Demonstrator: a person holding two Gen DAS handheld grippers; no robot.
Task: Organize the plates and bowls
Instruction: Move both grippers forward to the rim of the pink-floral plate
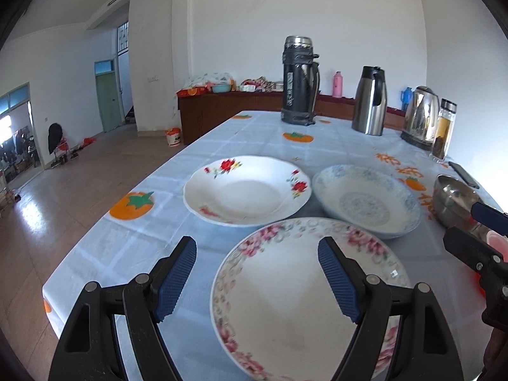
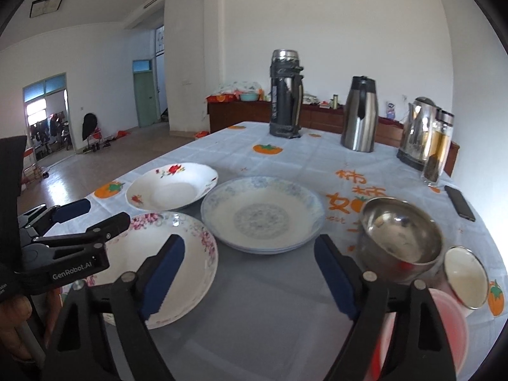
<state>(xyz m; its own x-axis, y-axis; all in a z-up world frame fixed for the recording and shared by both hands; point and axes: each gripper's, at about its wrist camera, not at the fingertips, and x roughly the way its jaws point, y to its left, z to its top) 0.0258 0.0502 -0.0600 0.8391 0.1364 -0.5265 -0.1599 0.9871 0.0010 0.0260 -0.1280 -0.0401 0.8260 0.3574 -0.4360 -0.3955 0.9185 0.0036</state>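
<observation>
Three plates sit close together on the counter (image 1: 95,254): the pink plate (image 1: 304,298) nearest, the rose plate (image 1: 247,190) behind it, the blue plate (image 2: 263,212) to the right; a steel bowl (image 2: 401,238) stands right of that, beside a cup (image 2: 465,279); the left gripper (image 1: 257,279) hovers over the pink plate's edge, fingers spread, holding nothing; the right gripper (image 2: 249,276) hangs above bare cloth, fingers likewise spread.

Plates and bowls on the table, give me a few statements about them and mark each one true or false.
1. Both grippers, left and right, are open and hold nothing. True.
2. The pink-flowered plate is stacked on the red-flowered plate. False: they lie apart on the tablecloth.
3. The metal bowl sits right of the blue-patterned plate. True.
4. The phone lies inside the metal bowl. False: it lies on the cloth.
</observation>
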